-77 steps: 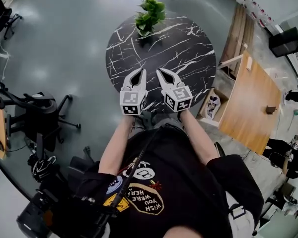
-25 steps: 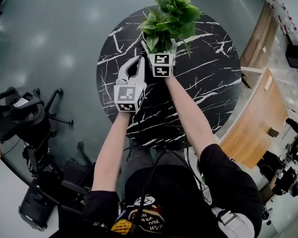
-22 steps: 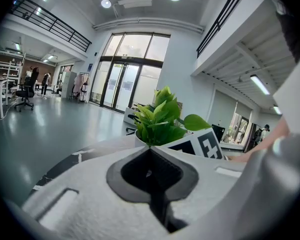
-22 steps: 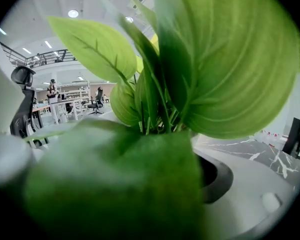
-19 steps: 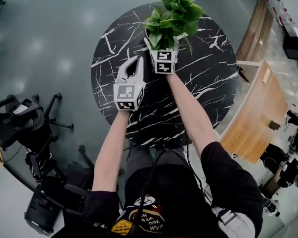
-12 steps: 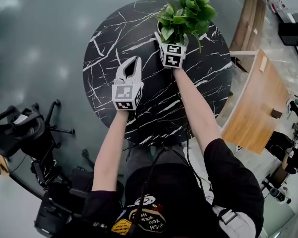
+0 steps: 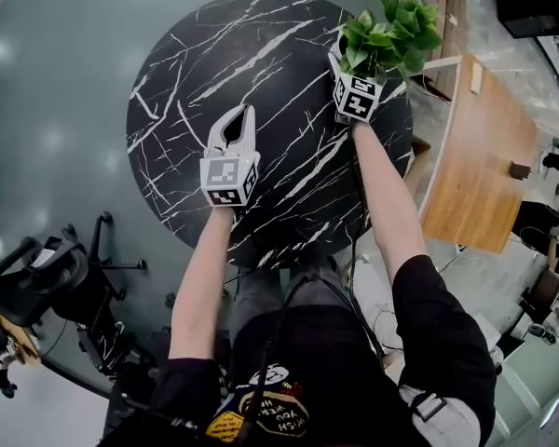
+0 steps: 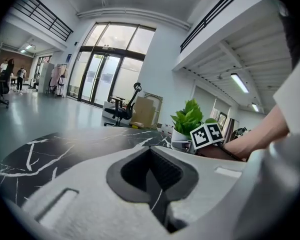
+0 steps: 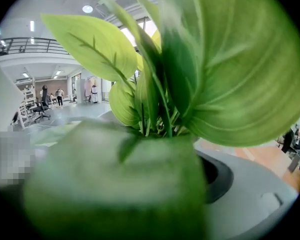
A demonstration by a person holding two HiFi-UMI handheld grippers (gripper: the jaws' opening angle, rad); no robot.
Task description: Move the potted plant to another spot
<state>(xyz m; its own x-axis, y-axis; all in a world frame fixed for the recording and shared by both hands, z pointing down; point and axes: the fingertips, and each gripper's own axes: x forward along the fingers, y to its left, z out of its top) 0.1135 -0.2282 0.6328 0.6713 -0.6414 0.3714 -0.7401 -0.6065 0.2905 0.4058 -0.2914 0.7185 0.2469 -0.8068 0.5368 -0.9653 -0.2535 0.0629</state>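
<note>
Rightward is where the plant (image 7: 391,31) has gone: a second ago it sat near the far middle of the table (image 7: 196,73), and now it is at the far right rim, next to the wooden desk (image 7: 480,156). My right gripper (image 7: 351,63) carries it, jaws spread wide and clamped on the pot, its marker cube facing up just behind. In the right gripper view the pot (image 9: 115,184) fills the space between the jaws and the leaves block nearly everything else. My right arm reaches long and straight, angled out to the right, with the gripper tipped a little downward. I cannot tell whether the pot's base touches the tabletop. My left gripper (image 7: 239,115) has drifted only a little; it hangs over the middle of the table on a straight forearm, well apart from the plant. Its jaws are closed tip to tip with nothing between them, which the left gripper view confirms. From there I see the plant (image 8: 188,118) and the right gripper's cube to the right.
</note>
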